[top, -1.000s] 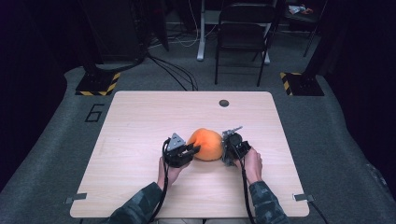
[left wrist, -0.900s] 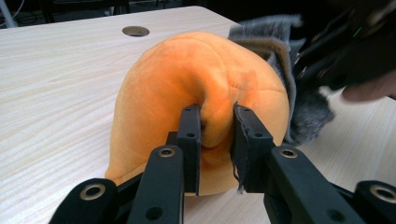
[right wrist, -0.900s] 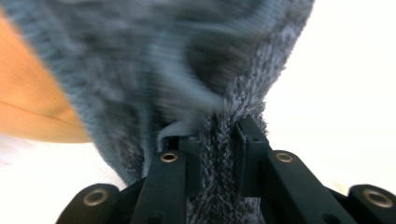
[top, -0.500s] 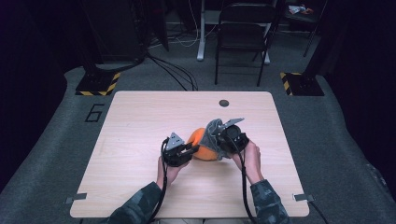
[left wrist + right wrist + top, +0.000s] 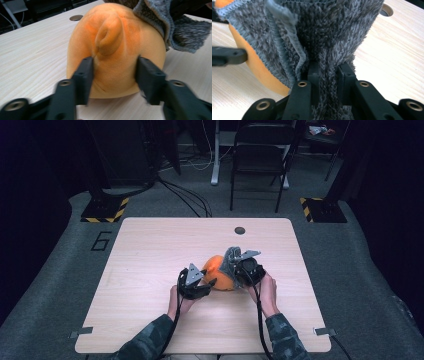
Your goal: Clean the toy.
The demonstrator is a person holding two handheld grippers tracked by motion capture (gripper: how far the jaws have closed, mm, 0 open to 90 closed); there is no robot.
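My right jaws clamp the fuzzy grey knit hat point(image 5: 329, 37); left jaws just opened, straddling the soft orange foam head point(image 5: 115, 50). Stretchy, light: grip the hem.

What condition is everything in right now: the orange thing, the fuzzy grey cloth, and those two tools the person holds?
Orange foam head: upright on the table, partly covered on one side.
Grey knit hat: draped over the head's top and side, not pulled fully down.
Left tool: jaws just opening, one on each side of the head's ear, seemingly touching it lightly.
Right tool: shut on the hat, pinching a fold.
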